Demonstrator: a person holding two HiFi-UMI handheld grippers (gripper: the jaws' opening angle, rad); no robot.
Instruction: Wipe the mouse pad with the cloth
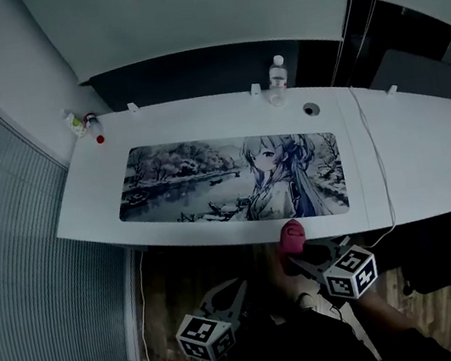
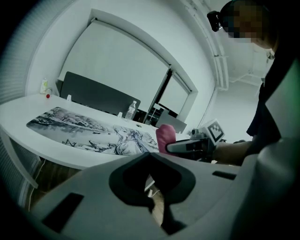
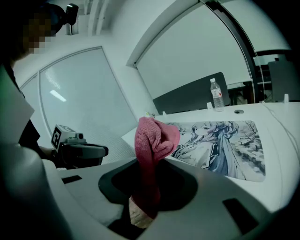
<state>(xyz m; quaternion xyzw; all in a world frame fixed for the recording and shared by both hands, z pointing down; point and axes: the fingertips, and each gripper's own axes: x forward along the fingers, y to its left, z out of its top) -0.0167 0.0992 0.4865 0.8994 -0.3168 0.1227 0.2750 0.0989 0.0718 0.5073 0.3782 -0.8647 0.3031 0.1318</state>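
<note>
A long mouse pad [image 1: 208, 178] printed with an anime girl and a snowy lake lies flat on the white desk [image 1: 429, 157]. It also shows in the left gripper view [image 2: 89, 129] and the right gripper view [image 3: 225, 145]. My right gripper [image 1: 301, 255] hangs just below the desk's front edge, shut on a bunched pink cloth [image 1: 291, 237] that sticks up past its jaws [image 3: 152, 140]. My left gripper [image 1: 236, 288] hovers lower, to the left, over the floor, shut on nothing [image 2: 152, 183]. From it I see the cloth [image 2: 165, 138] in the right gripper [image 2: 187, 146].
A water bottle [image 1: 276, 75] stands at the desk's back edge near a cable hole [image 1: 310, 108]. Two small bottles [image 1: 85, 127] sit at the back left corner. A white cable [image 1: 374, 158] runs across the desk right of the pad. A dark chair [image 1: 414, 73] stands behind.
</note>
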